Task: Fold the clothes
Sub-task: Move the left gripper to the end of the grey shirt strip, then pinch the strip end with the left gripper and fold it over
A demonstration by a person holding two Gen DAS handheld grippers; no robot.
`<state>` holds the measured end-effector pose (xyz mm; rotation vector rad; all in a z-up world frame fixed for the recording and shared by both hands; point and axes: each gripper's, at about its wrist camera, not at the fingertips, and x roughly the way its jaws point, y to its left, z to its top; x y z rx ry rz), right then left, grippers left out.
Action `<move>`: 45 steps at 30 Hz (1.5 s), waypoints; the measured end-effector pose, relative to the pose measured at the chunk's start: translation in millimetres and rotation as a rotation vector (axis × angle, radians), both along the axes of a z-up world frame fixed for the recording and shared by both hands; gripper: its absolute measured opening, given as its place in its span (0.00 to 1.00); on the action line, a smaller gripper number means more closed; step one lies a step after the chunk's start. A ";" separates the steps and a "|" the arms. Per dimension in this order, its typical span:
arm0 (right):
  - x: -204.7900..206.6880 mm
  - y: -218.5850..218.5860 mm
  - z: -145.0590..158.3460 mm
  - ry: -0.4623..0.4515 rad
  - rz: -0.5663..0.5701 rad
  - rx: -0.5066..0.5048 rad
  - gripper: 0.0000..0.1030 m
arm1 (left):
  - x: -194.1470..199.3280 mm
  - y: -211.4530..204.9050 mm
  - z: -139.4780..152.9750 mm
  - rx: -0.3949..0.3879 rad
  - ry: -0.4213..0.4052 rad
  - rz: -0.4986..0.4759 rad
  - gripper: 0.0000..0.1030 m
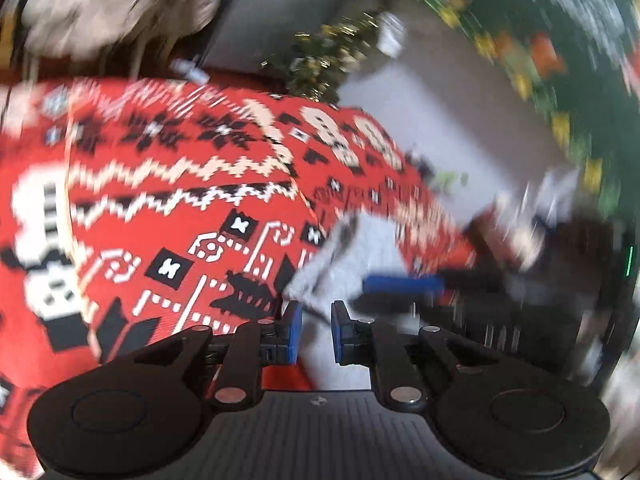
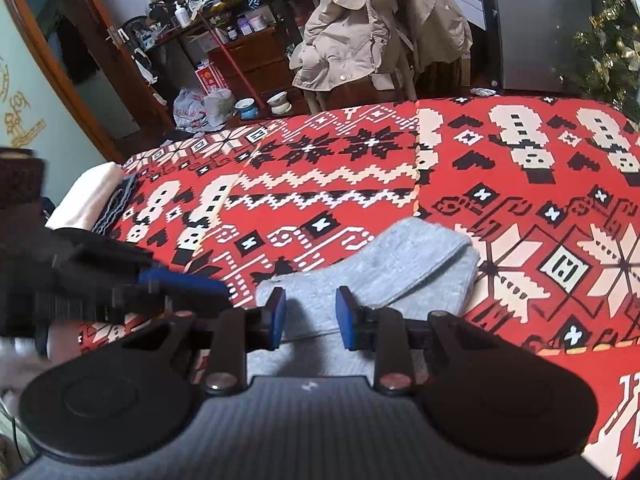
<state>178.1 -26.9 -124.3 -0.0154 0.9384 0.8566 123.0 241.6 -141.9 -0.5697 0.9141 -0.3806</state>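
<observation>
A soft, light grey garment (image 2: 400, 268) is lying on a red blanket (image 2: 360, 168). Both claws, left (image 1: 314, 330) and right (image 2: 310, 318), are hovering apart, empty; its folded edge looks best to pinch.

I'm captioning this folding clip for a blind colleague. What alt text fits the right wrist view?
A grey garment lies on a red patterned blanket, with the right hand-held gripper just over its near edge, jaws apart. The left hand-held gripper reaches in from the left, blurred; a beige coat hangs over a chair behind.
</observation>
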 end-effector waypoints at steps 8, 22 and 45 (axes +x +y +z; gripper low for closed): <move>-0.5 0.0 0.3 0.012 -0.015 0.006 0.30 | 35.3 16.6 -36.3 -0.245 0.219 0.051 0.13; -0.9 1.7 -2.1 0.020 -0.016 0.020 0.31 | 32.5 35.2 -49.7 -0.375 0.320 0.129 0.32; -4.6 14.1 0.5 -0.033 -0.007 -0.004 0.30 | 26.7 51.8 -68.1 -0.504 0.313 0.344 0.01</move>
